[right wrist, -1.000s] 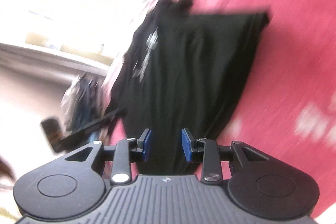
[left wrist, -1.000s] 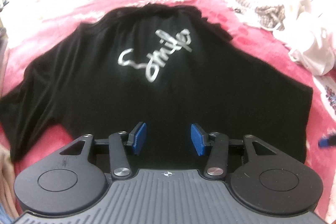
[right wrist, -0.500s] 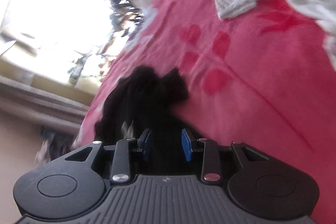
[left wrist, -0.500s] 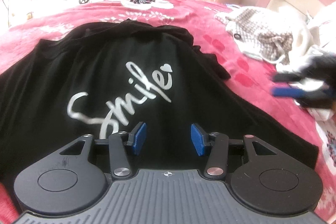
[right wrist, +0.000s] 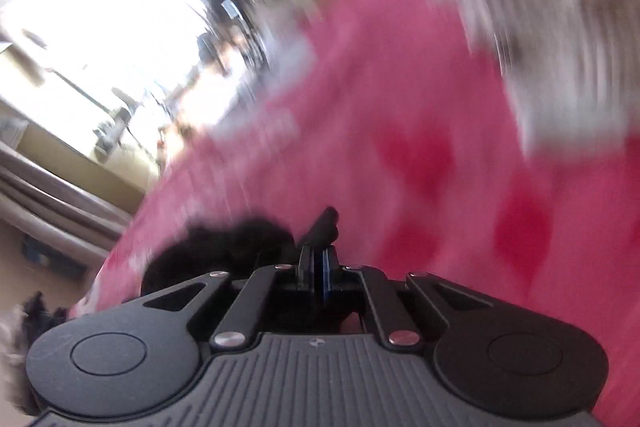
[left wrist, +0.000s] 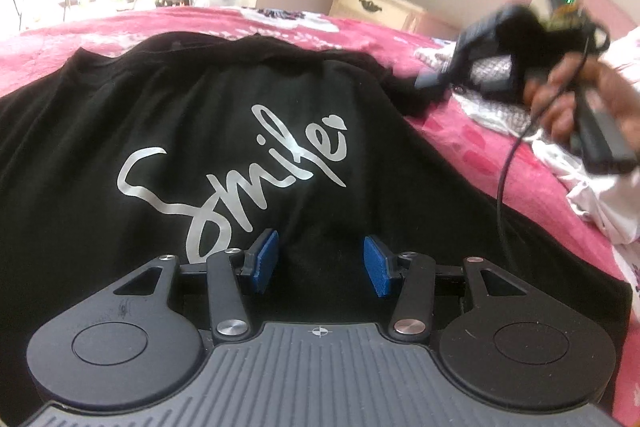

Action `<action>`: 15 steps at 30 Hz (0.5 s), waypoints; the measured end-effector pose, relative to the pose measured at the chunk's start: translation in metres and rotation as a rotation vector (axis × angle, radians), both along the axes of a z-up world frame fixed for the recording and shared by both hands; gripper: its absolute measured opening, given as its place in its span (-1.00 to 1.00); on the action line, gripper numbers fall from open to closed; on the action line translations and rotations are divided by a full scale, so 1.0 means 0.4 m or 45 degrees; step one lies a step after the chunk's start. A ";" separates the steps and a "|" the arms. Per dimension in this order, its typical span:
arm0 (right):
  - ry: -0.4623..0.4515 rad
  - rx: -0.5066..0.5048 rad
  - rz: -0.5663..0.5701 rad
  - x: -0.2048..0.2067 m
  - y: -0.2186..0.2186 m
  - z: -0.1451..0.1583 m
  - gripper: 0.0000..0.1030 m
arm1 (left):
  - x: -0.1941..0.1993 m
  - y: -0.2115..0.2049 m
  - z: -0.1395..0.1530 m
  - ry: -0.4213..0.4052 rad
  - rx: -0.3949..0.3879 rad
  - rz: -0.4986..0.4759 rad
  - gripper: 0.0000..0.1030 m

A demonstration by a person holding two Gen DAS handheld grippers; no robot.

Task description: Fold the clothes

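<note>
From the left wrist camera, the black T-shirt (left wrist: 192, 131) lay spread face-up across the pink bedspread (left wrist: 472, 131), its silver "Smile" lettering (left wrist: 236, 183) slanting up the chest and its collar toward the far edge of the bed. The left gripper (left wrist: 320, 263) hung low over the shirt's lower half with its blue pads (left wrist: 264, 261) wide apart and nothing between them. Off at the shirt's right shoulder, a hand (left wrist: 576, 99) held the right gripper (left wrist: 430, 81), blurred, its tip down at the black cloth of the sleeve there. A cream nightstand (left wrist: 376, 5) stood beyond the bed, and pale clothes (left wrist: 596, 199) were heaped at its right edge. From the right wrist camera, badly smeared, the right gripper (right wrist: 319, 269) had its pads pressed together, with a scrap of the black T-shirt (right wrist: 224, 247) pinched and poking out above them, over the pink bedspread (right wrist: 440, 163).
</note>
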State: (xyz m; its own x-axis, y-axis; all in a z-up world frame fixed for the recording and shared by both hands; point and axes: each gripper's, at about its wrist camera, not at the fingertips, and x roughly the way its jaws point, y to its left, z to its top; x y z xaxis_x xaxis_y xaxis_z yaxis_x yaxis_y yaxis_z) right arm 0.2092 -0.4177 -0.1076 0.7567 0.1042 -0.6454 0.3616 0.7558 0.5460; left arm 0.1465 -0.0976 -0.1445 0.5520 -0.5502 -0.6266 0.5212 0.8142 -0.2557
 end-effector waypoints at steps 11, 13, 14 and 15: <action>0.017 -0.468 -0.163 0.039 -0.061 0.061 -0.92 | 0.019 0.018 -0.010 -0.003 -0.043 -0.024 -0.08; 0.020 -0.445 -0.167 0.044 -0.080 0.055 -0.91 | 0.020 0.019 -0.010 -0.006 -0.048 -0.023 -0.08; 0.022 -0.433 -0.170 0.046 -0.090 0.052 -0.86 | 0.020 0.019 -0.010 -0.008 -0.050 -0.023 -0.08; 0.024 -0.421 -0.172 0.048 -0.099 0.049 -0.84 | 0.019 0.019 -0.011 -0.009 -0.051 -0.024 -0.08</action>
